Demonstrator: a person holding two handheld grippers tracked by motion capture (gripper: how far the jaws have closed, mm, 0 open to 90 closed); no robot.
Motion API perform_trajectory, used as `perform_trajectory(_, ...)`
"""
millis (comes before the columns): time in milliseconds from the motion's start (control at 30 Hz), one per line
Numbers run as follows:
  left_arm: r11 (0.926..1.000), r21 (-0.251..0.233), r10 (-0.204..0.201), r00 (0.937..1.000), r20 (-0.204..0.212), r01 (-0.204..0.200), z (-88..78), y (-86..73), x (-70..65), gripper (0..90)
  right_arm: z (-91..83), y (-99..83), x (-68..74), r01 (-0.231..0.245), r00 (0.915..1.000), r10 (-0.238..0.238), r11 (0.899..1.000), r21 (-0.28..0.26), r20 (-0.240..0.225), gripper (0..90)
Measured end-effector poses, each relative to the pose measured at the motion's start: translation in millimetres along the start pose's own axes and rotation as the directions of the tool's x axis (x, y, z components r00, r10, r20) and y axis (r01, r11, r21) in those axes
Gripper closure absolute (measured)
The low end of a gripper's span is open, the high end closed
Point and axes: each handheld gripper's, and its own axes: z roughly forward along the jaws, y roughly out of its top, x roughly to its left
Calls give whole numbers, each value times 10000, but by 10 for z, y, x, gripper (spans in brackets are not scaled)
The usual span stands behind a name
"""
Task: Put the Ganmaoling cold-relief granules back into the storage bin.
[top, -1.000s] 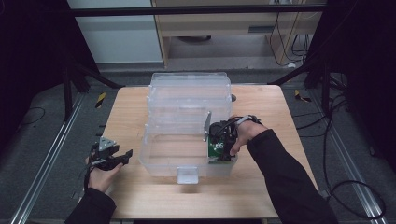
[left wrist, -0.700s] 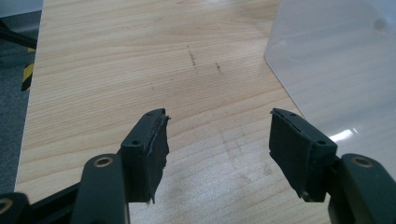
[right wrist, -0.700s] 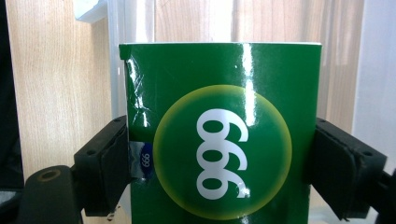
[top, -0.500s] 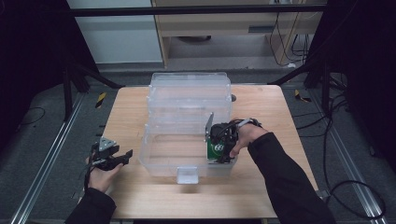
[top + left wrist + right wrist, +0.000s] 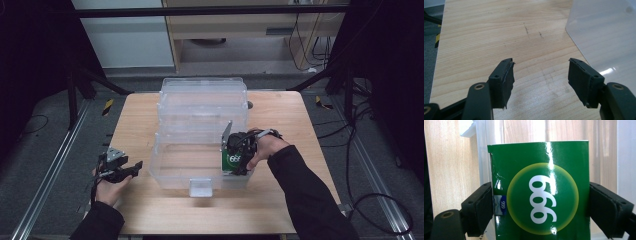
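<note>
Wooden table (image 5: 150,115) | clear plastic bin (image 5: 202,130) at centre | green box (image 5: 539,192) held at bin's 4 o'clock corner, right gripper (image 5: 236,155) clamped on both its sides | left gripper (image 5: 125,170) at bin's 8 o'clock, jaws spread, empty

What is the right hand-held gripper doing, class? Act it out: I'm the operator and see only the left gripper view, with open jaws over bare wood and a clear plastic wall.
Observer: The right hand-held gripper is clamped on a green box with white digits in a yellow-rimmed circle.
Operator: Where is that box?
Observer: In the high view it is at the near right corner of the clear bin. I can't tell whether it is fully inside.
Operator: Which wall is beside my jaws?
Observer: The bin's left wall. Its near wall carries a white latch.
</note>
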Motion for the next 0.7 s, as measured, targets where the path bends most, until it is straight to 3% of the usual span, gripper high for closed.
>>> perform_trajectory(267,10000,10,-10,10000,-17,10,1,-3,5,368,-7,-11,0,-40,10000,39,10000,17,54,151)
perform_trajectory(333,10000,11,-11,10000,-15,11,1,-3,3,368,-72,-20,3,-352,9993,355,9989,-319,101,170)
perform_trajectory(400,10000,8,-1,10000,-13,1,1,-2,1,368,-92,-25,-3,-301,9994,308,9986,-440,138,173)
perform_trajectory(433,10000,8,-5,10000,-17,5,1,-2,1,368,-118,-23,13,-578,9981,586,9974,-434,167,178)
perform_trajectory(700,10000,-62,-43,10000,-30,42,-14,3,1,368,-256,-67,49,-634,9966,684,9928,-1018,465,210)
